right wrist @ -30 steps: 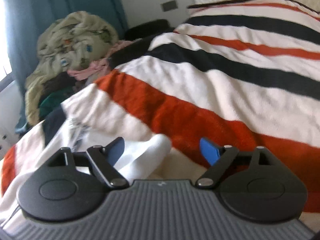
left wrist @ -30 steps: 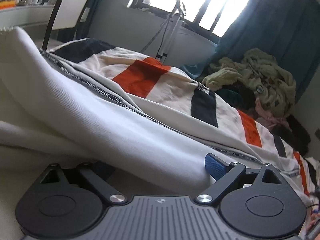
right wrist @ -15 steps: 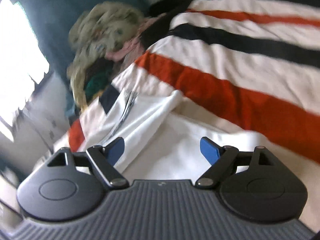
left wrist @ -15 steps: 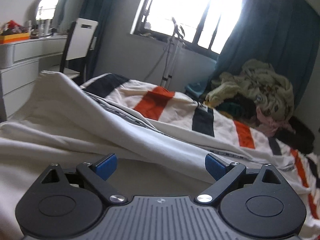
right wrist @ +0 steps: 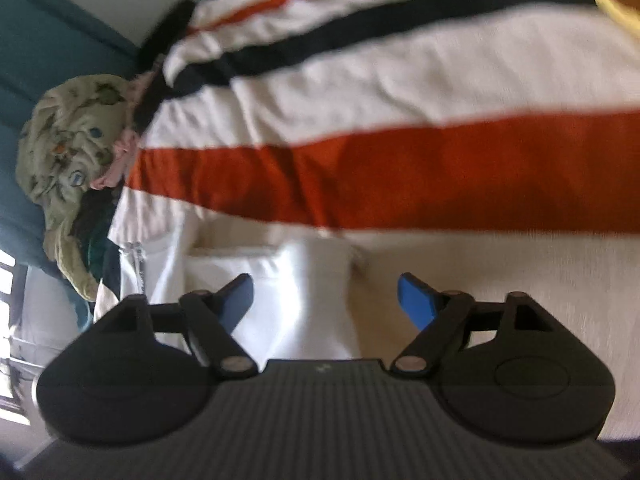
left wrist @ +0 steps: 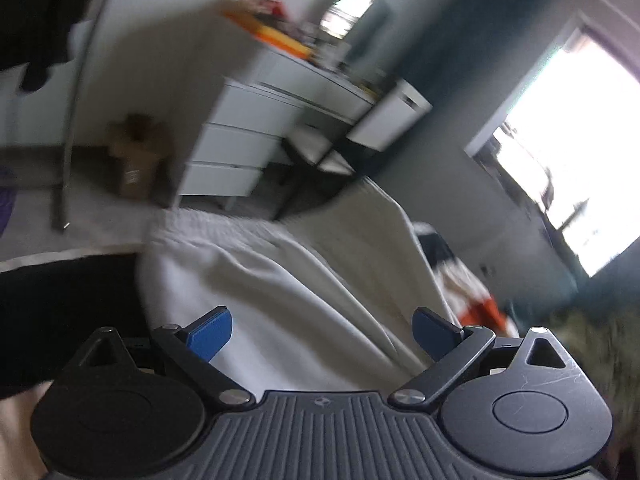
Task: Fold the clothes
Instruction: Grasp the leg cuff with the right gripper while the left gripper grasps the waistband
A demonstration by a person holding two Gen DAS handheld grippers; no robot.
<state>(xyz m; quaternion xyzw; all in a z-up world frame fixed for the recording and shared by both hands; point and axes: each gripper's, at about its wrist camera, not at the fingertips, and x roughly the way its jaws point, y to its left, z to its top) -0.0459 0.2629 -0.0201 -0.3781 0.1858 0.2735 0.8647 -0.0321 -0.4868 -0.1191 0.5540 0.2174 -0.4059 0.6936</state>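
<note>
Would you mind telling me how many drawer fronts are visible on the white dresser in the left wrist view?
3: a top drawer front, a middle one and a bottom one, stacked on the white dresser. Blur may hide others.

Left gripper (left wrist: 322,334) jaws spread, nothing between; rumpled white garment (left wrist: 304,280) fills path at 12 o'clock. White dresser (left wrist: 256,136) and chair (left wrist: 360,132) crowd floor beyond bed, 12 to 1 o'clock. Right gripper (right wrist: 326,300) jaws apart above folded white cloth (right wrist: 304,280); striped blanket (right wrist: 400,176) lies open at 12 o'clock. Laundry heap (right wrist: 72,152) blocks 10 o'clock.
</note>
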